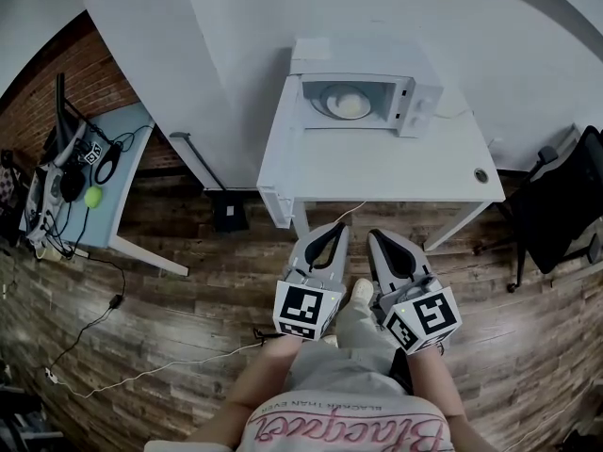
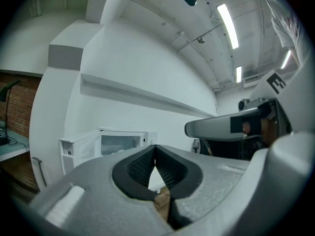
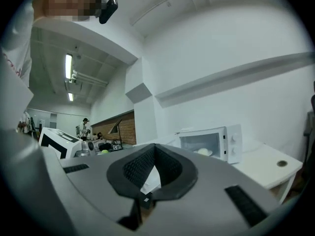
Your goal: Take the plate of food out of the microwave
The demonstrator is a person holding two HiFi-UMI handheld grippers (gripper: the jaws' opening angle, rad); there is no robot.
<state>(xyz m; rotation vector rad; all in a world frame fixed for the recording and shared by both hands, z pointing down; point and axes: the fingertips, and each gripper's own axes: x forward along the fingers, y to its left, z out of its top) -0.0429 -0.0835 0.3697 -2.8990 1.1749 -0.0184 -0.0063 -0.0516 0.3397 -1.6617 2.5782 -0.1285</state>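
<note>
A white microwave [image 1: 363, 102] stands with its door open at the back of a white table [image 1: 377, 172]. Inside it lies a plate of pale food [image 1: 344, 104]. The right gripper view also shows the microwave [image 3: 209, 142] and the plate [image 3: 203, 152]. In the left gripper view the microwave [image 2: 120, 144] shows with its door swung left. Both grippers hang close to my body over the wooden floor, short of the table's front edge. My left gripper [image 1: 336, 230] [image 2: 155, 147] is shut and empty. The right gripper [image 1: 378, 237] [image 3: 154, 147] is likewise shut on nothing.
A pale side table [image 1: 122, 158] at the left carries cables, gear and a green ball [image 1: 93, 197]. A black chair [image 1: 556, 210] stands right of the white table. A cable [image 1: 141, 370] runs across the floor, and a black box [image 1: 229, 213] sits by the wall.
</note>
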